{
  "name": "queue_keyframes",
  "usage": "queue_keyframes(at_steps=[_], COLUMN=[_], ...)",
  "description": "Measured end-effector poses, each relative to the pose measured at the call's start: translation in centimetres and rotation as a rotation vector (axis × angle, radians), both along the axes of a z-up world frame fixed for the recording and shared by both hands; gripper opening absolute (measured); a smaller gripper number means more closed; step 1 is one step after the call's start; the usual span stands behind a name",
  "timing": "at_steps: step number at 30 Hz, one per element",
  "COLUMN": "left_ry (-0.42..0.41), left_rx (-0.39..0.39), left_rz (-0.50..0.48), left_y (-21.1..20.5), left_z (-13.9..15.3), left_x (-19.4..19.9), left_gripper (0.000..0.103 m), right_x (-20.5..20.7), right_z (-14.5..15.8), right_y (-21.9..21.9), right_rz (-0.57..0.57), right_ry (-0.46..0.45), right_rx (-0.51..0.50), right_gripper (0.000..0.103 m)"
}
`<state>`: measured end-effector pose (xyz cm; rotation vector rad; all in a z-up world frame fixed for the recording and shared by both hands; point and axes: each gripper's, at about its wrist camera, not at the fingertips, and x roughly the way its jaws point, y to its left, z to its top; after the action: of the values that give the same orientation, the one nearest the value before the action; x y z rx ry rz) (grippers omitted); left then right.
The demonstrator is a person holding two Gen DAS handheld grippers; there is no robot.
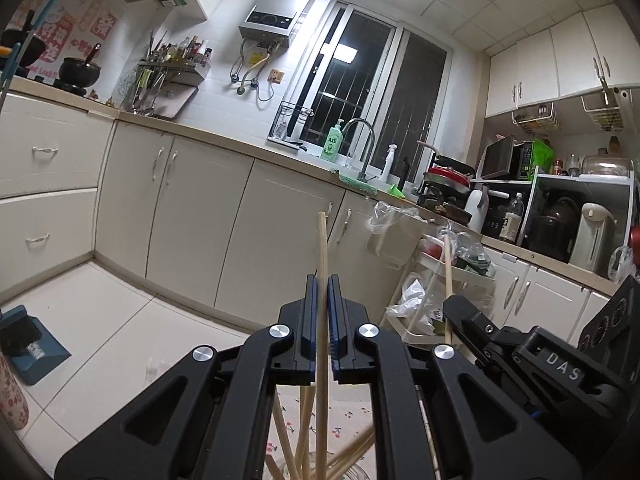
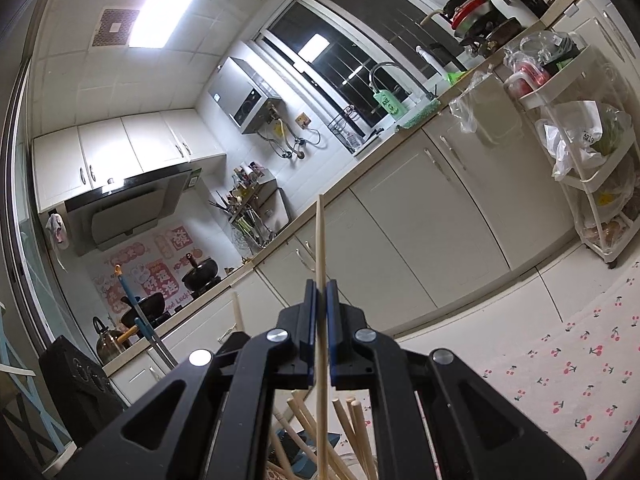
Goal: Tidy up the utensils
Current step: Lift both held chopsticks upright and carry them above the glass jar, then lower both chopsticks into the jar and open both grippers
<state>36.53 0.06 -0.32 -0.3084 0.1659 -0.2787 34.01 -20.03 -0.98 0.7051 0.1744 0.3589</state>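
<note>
In a narrow kitchen with cream cabinets (image 1: 192, 200) along the wall, both grippers are raised and point roughly level across the room, each clamped on a single wooden chopstick. In the left wrist view the left gripper (image 1: 322, 280) has its blue-edged jaws pressed together on a chopstick (image 1: 322, 248) that stands upright between them, its upper end rising above the fingertips against the cabinet doors and its lower part running down toward a loose bunch of chopsticks (image 1: 304, 440) that fans out at the bottom of the frame over a cherry-print cloth (image 1: 352, 412). Whether that bunch sits in a container I cannot tell. To the right in the same view the right gripper (image 1: 454, 302) shows from the side, pinching its own chopstick (image 1: 448, 264), which tilts slightly and stands in front of a white trolley (image 1: 404, 332) stuffed with plastic bags. In the right wrist view the right gripper's jaws are likewise closed on the thin stick, which passes straight up between them, and more chopsticks cross one another below the fingers, beside the cherry-print cloth spread to the right. The two held sticks are near each other but apart. On the counter behind stand a faucet (image 1: 362, 140) and a green soap bottle (image 1: 334, 142) before a dark window.
</note>
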Motion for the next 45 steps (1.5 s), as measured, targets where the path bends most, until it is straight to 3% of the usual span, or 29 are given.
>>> queue_keyframes(at_steps=[8,19,30,39,45], left_ry=[-0.014,0.042,0.028,0.025,0.011], left_rx=[0.039,0.101,0.19,0.229,0.231], left_rz=[0.021,0.015,-0.029,-0.028,-0.047], left_y=[-0.6,-0.5,-0.7,1.6,1.4], left_z=[-1.0,-3.2,-3.2,-2.2,-1.8], left_x=[0.3,-1.6,-4.7,-9.3,-9.3], left_gripper=[0.005,0.005,0.006,0.008,0.012], right_x=[0.5,0.6,0.4,0.3,0.5], right_z=[-0.2,-0.7,-1.0,-0.7,-1.4], right_y=[0.5,0.4,0.6,1.9,3.2], right_rz=[-0.004,-0.016,-0.017,-0.031,-0.02], right_ry=[-0.005,0.002,-0.007,-0.034,-0.026], right_rx=[-0.007,-0.005,-0.024,-0.079,-0.121], right_gripper=[0.006,0.006,0.006,0.006,0.006])
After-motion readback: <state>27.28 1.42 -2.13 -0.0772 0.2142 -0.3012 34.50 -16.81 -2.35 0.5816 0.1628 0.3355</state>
